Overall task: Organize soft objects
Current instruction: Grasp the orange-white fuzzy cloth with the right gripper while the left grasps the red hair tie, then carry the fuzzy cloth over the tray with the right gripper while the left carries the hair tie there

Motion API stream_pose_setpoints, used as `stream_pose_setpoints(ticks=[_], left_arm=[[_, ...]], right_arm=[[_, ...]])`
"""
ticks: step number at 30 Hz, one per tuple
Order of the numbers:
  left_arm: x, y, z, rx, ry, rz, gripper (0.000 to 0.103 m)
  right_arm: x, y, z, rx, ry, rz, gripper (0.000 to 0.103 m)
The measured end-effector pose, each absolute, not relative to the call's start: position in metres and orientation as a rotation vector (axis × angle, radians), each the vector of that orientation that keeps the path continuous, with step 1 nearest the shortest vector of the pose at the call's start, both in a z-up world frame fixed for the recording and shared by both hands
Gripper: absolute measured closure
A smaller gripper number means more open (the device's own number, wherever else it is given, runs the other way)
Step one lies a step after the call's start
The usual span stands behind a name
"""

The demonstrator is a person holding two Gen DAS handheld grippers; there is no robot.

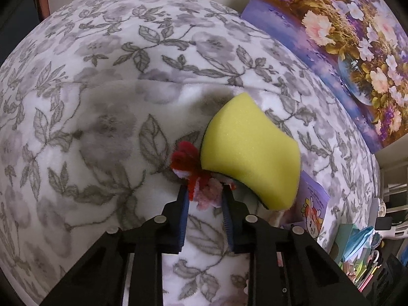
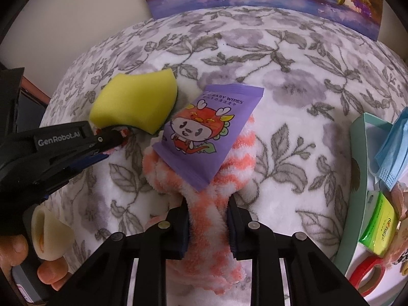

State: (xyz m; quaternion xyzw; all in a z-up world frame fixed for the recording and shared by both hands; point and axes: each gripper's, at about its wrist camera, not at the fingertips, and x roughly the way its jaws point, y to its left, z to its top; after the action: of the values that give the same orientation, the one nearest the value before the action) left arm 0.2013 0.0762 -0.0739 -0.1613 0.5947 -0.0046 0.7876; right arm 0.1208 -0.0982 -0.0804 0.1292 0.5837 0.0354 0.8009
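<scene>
Floral grey-and-white plush blanket (image 2: 293,58) covers the whole work surface, with a flower painting (image 1: 344,40) propped behind it.

Left gripper (image 1: 204,191): its fingers (image 1: 183,204) are clenched on a small fuzzy pipe-cleaner bundle (image 1: 201,186) of red, pink and white, which fills the narrow gap between the blue pads. A yellow sponge (image 1: 250,153) with a dark scouring layer underneath sits over the bundle's far end, overlapping the right fingertip; whether it rests on the bundle or merely beside it cannot be told.

Right gripper (image 2: 206,219): its fingers (image 2: 182,227) are clenched on the near end of an orange-and-white striped fluffy sock (image 2: 204,196), and the pile bulges out past both pads. A purple baby wipes packet (image 2: 209,130) lies on top of the sock, just beyond the fingers and right of the sponge. At the right edge, well apart from the sponge, a pale green tray (image 2: 357,178) holds a blue face mask (image 2: 392,150), a green packet and red tape.

Handling, as a judgement: everything is light and yielding. The sock will stretch and drag, so lifting it likely tips the slick packet off; gripping mid-body would bunch it better. The wire-cored bundle bends but stays pinched. The sponge compresses, and is best taken across its narrow waist.
</scene>
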Motion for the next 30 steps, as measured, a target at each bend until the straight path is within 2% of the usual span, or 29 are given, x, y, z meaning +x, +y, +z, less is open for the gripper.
stream_pose_setpoints(ticks=[19,30], left_arm=[[0.158,0.056,-0.059,-0.293,1.341,-0.037,0.079],[0.127,0.05,-0.007,-0.297,1.228,-0.054,0.079]], right_arm=[[0.09,-0.112,-0.065,0.242,1.264,0.067,0.081],[0.066,-0.128,-0.042,0.3,1.24,0.111,0.081]])
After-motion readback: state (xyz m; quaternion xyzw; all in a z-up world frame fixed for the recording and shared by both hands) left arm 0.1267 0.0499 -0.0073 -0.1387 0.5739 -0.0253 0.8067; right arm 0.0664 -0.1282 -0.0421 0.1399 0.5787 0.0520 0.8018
